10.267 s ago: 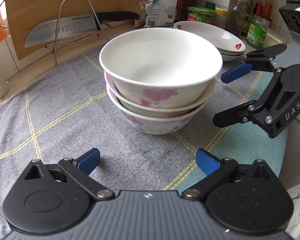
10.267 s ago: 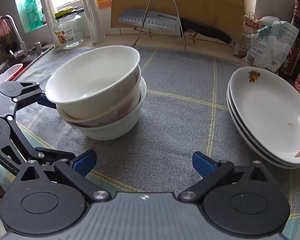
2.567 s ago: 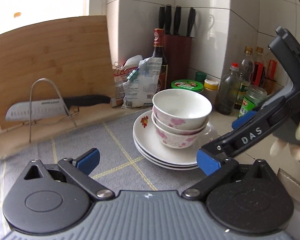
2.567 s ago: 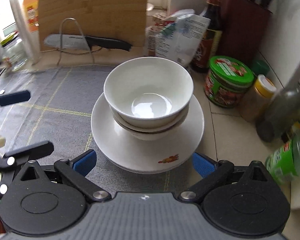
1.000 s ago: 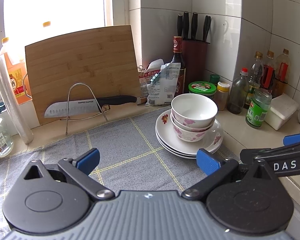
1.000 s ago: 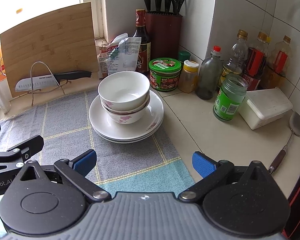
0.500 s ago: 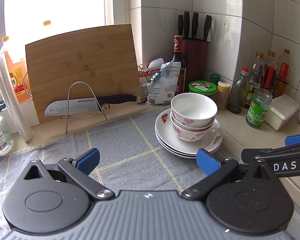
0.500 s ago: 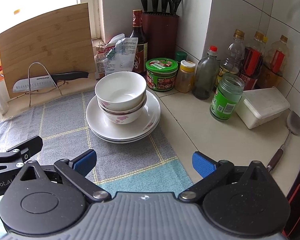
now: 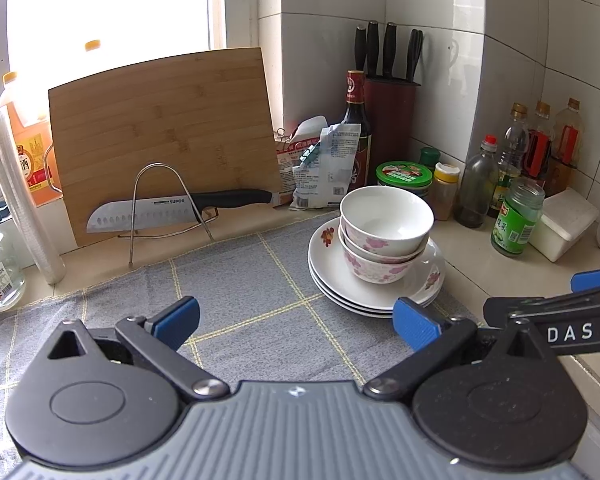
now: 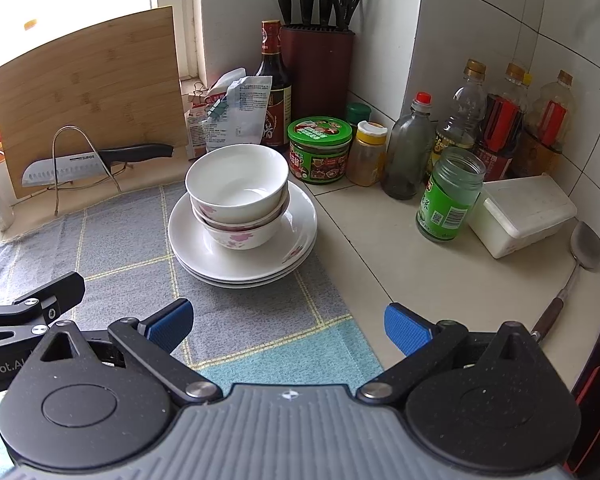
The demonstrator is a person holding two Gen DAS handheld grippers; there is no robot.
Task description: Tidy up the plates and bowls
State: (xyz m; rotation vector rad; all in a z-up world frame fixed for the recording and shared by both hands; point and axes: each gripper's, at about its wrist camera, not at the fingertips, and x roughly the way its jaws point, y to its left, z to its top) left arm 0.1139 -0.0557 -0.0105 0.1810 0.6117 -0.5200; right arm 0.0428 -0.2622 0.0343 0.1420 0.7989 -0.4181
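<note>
Nearest, the left gripper (image 9: 296,318) and right gripper (image 10: 286,320) both gape wide, holding nothing; past them at 12 o'clock in the right view, stacked bowls (image 10: 238,188) sit on stacked plates (image 10: 296,216) on the grey cloth (image 10: 120,240)

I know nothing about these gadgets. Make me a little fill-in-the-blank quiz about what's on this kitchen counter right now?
1. The nested bowls sit on a stack of ____.
2. The left gripper and right gripper both have their jaws ____.
3. The knife rests on a wire rack in front of a wooden cutting ____.
4. The round jar behind the plates has a ____ lid.

Missing words: plates; open; board; green
</note>
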